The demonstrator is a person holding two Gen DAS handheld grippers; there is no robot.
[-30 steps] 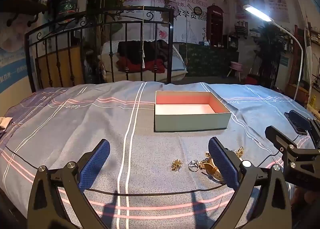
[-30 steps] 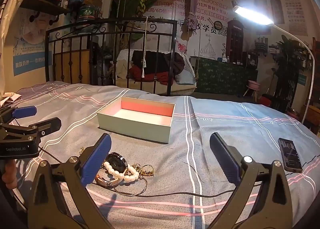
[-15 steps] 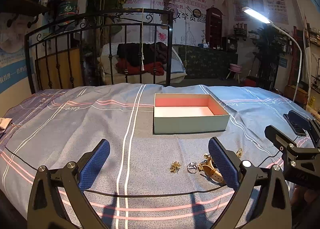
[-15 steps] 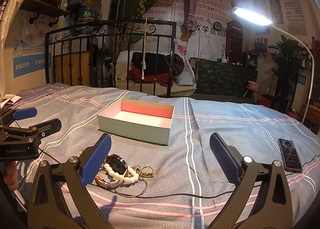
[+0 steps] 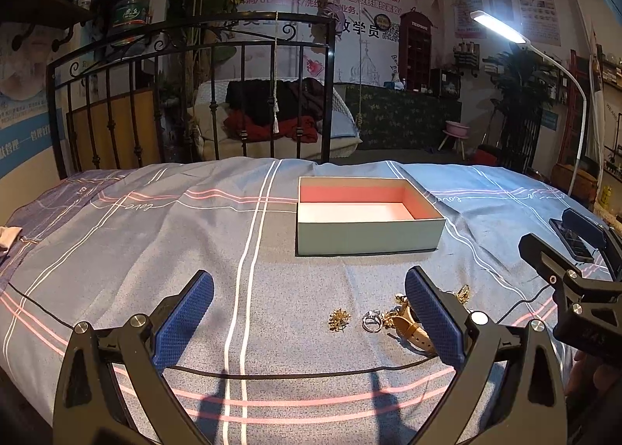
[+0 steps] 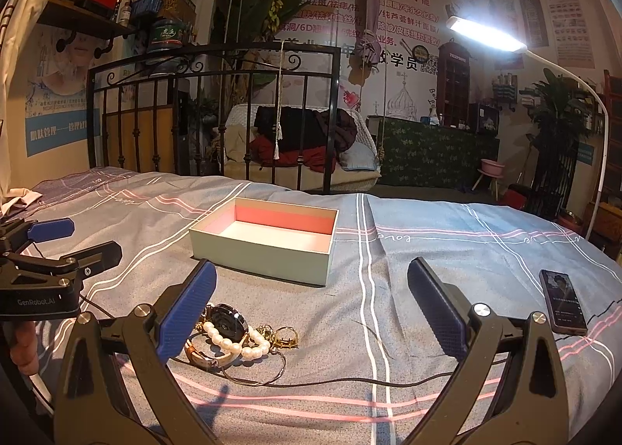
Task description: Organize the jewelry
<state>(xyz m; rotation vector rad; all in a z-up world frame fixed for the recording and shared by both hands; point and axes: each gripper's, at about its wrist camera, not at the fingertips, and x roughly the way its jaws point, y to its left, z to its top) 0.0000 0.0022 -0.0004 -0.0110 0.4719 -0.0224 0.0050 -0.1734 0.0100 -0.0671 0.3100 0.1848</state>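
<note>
Left wrist view: left gripper [image 5: 309,311] hovers over the bed [image 5: 136,250], fingers [image 5: 182,322] spread wide, nothing between them. Open box [image 5: 369,237], pale green outside, pink inner walls, white floor, sits ahead on the bedspread, slightly right of centre, well apart from the fingertips. Jewelry lies low right: small gold brooch [image 5: 339,320] on the bedspread inside the finger gap, nearer the right finger; silver ring [image 5: 371,320] just right of it; tan watch strap [image 5: 414,330] and gold bits [image 5: 462,291] partly hidden behind the right finger. Black cable [image 5: 295,375] runs across the bed just in front of the gripper base. Right gripper [image 5: 575,250] shows at the right edge, seen side-on, beside the jewelry pile. Phone [image 5: 573,243] partly hidden behind it.

Right wrist view: right gripper [image 6: 311,313] also hovers, fingers [image 6: 437,314] wide apart, holding nothing. Jewelry pile sits at the left finger: watch [image 6: 225,322] with dark face, pearl bracelet [image 6: 237,344] draped over it, gold ring pieces [image 6: 283,336] just right of the pearls, thin wire hoop [image 6: 268,371] below. Pile touches or is overlapped by the left finger's tip, cannot tell which; the rest of the gap is bare bedspread. Box [image 6: 264,250] ahead, left of centre, apart from the pile. Phone [image 6: 563,301] lies flat on the bed outside the right finger. Left gripper [image 6: 66,243] at the left edge, fingers apart, a hand [image 6: 23,348] below it. Lamp [image 6: 486,33] lit at upper right.
</note>
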